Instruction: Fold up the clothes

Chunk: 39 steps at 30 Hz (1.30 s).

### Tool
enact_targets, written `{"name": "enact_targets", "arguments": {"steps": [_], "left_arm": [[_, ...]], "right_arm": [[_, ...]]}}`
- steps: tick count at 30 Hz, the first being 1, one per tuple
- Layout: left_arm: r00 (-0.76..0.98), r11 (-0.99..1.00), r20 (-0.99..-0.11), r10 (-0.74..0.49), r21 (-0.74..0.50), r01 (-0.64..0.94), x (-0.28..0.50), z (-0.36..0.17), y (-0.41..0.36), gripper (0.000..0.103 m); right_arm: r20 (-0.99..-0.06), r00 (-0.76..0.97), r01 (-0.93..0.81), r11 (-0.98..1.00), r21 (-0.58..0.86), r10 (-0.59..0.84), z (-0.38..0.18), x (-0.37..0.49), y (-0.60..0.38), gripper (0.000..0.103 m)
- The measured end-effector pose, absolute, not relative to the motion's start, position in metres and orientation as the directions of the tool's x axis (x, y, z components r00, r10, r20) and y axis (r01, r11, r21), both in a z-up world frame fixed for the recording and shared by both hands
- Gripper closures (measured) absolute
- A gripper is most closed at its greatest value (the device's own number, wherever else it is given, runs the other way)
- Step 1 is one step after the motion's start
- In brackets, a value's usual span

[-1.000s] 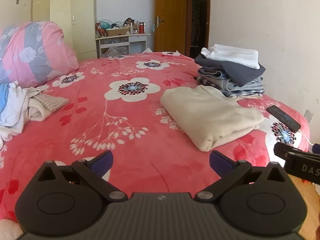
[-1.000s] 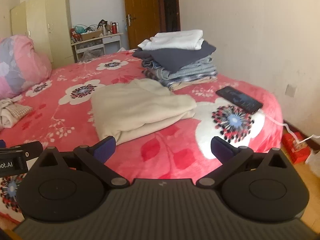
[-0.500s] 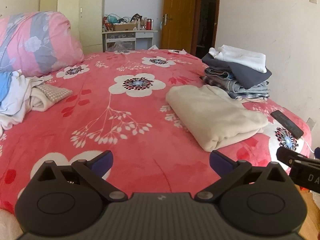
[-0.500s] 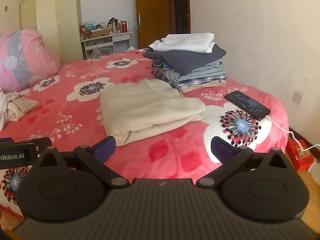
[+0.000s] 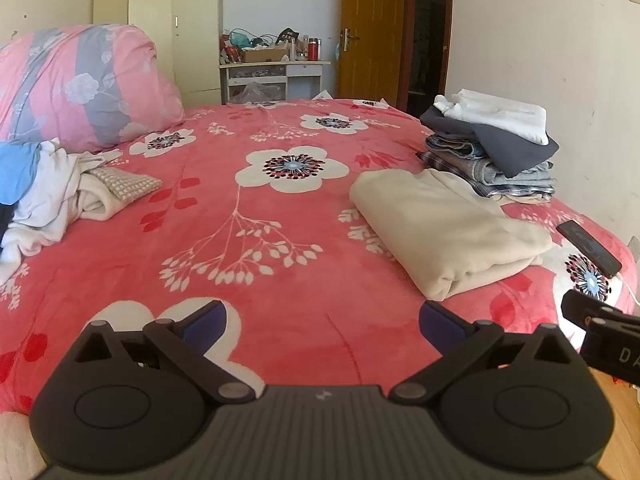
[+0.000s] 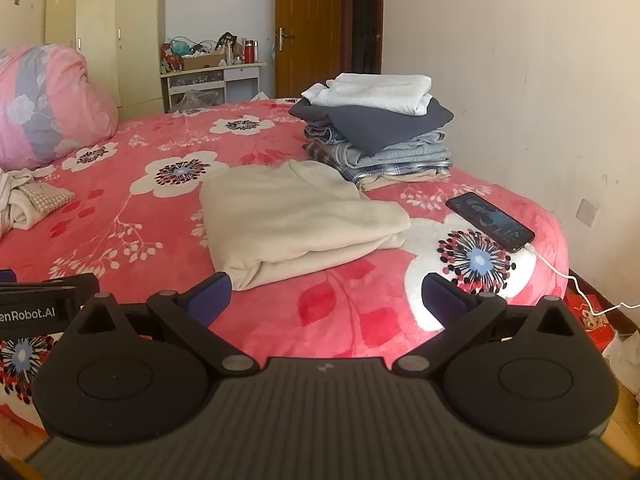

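Observation:
A folded cream garment [image 5: 444,228] [image 6: 296,216] lies on the red flowered bed [image 5: 256,240] [image 6: 352,312], toward its right side. Behind it stands a stack of folded clothes [image 5: 492,148] [image 6: 380,128] with a white piece on top. At the bed's left a heap of unfolded clothes [image 5: 60,192] [image 6: 24,200] lies loose. My left gripper [image 5: 322,322] hovers open over the bed's near edge, holding nothing. My right gripper [image 6: 326,294] is open too, just short of the cream garment's near corner. Each gripper shows at the edge of the other's view.
A black phone [image 5: 588,244] [image 6: 490,220] on a white charging cable lies at the bed's right edge. A pink and grey quilt roll [image 5: 76,84] sits at the far left. Beyond the bed are a wardrobe, a cluttered desk [image 5: 272,68] and a wooden door [image 6: 308,28].
Both grippers have tilted upward and drawn slightly back from the bed, so the room sits lower in each view. The jaws stayed open and the clothes did not move.

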<state>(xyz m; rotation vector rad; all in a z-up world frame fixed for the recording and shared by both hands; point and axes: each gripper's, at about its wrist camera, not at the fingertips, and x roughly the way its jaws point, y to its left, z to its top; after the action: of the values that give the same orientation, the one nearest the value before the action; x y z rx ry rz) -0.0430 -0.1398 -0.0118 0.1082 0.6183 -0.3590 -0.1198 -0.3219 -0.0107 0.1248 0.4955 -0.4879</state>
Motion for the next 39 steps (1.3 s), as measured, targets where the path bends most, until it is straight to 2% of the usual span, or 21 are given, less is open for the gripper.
{"name": "enact_targets", "arguments": {"steps": [10, 25, 39], "left_arm": [[0.775, 0.933, -0.561, -0.291, 0.013, 0.360, -0.048, -0.013, -0.137, 0.000], [0.776, 0.932, -0.557, -0.294, 0.011, 0.361, -0.051, -0.009, -0.135, 0.000], [0.779, 0.935, -0.555, -0.291, 0.009, 0.355, -0.049, -0.008, -0.134, 0.000]], "right_arm": [[-0.507, 0.746, 0.463, 0.884, -0.070, -0.431, -0.011, -0.110, -0.312, 0.001], [-0.539, 0.735, 0.473, 0.881, -0.028, -0.412, -0.015, -0.109, -0.312, 0.001], [-0.532, 0.729, 0.467, 0.881, -0.074, -0.431, -0.015, -0.105, -0.307, 0.001]]}}
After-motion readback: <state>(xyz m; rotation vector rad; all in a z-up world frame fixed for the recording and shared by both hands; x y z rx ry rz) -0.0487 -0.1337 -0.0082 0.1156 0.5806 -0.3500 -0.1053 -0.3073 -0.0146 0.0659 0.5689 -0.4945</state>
